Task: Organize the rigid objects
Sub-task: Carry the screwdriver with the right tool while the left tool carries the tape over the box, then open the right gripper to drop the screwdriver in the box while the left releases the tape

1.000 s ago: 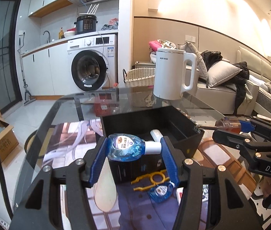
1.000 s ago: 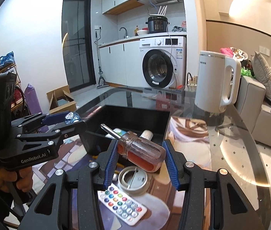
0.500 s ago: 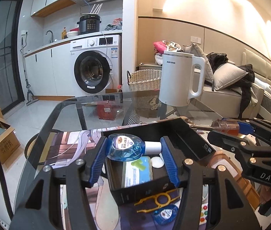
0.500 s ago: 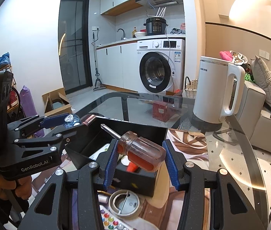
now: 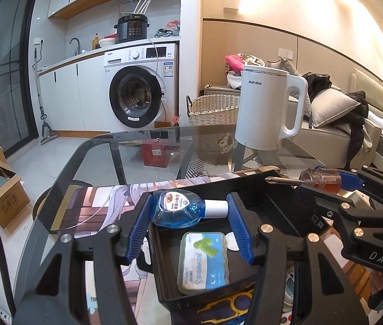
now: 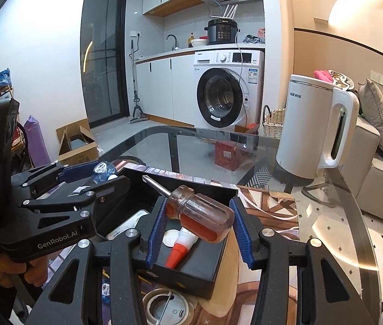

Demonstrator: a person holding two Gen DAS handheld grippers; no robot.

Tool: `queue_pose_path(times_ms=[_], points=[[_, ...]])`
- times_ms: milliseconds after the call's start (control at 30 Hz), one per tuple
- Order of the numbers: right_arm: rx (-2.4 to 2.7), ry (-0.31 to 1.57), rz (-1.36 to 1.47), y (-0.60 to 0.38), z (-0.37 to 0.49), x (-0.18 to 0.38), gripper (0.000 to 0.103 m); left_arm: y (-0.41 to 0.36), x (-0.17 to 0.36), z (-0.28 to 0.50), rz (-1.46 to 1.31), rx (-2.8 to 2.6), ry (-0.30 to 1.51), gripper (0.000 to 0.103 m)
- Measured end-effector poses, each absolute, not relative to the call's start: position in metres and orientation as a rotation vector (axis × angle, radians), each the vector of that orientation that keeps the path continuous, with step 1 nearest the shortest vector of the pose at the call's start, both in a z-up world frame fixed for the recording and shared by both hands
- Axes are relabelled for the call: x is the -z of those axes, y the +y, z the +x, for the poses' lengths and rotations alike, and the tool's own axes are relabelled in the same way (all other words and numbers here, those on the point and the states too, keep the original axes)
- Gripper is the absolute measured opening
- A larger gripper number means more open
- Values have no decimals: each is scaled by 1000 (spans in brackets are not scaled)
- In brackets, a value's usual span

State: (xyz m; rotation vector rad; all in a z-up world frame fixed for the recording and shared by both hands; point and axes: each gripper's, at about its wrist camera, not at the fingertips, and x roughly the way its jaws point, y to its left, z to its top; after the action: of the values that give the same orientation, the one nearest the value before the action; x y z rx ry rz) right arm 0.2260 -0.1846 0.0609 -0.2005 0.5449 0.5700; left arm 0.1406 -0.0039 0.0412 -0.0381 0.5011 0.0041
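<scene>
My left gripper [image 5: 188,226] is shut on a small blue bottle [image 5: 179,210] with a white cap, held above the left part of a black box [image 5: 278,205]. A green-and-white case [image 5: 203,261] and a white disc [image 5: 231,241] lie in the box below. My right gripper [image 6: 195,230] is shut on a stubby screwdriver [image 6: 199,212] with a clear orange handle, held over the box's right end [image 6: 205,266], where a red-tipped white tube [image 6: 182,249] lies. The screwdriver also shows in the left wrist view [image 5: 318,180], the bottle in the right wrist view [image 6: 104,170].
The box sits on a printed mat [image 5: 91,211] on a glass table [image 6: 327,216]. A white kettle [image 5: 267,108] stands at the far right of the table. A round metal lid [image 6: 165,307] and a yellow plastic piece [image 5: 226,302] lie in front of the box.
Both grippers have moved forward and over the black box with their objects still held. The box interior now lies right under the fingers.
</scene>
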Motion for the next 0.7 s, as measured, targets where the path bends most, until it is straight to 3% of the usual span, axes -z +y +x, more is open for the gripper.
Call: queue_pose_path(times_ms=[700], points=[[-603,606,-194,-164,254,-30,47,-4,-24,161,-43,-16,496,55]])
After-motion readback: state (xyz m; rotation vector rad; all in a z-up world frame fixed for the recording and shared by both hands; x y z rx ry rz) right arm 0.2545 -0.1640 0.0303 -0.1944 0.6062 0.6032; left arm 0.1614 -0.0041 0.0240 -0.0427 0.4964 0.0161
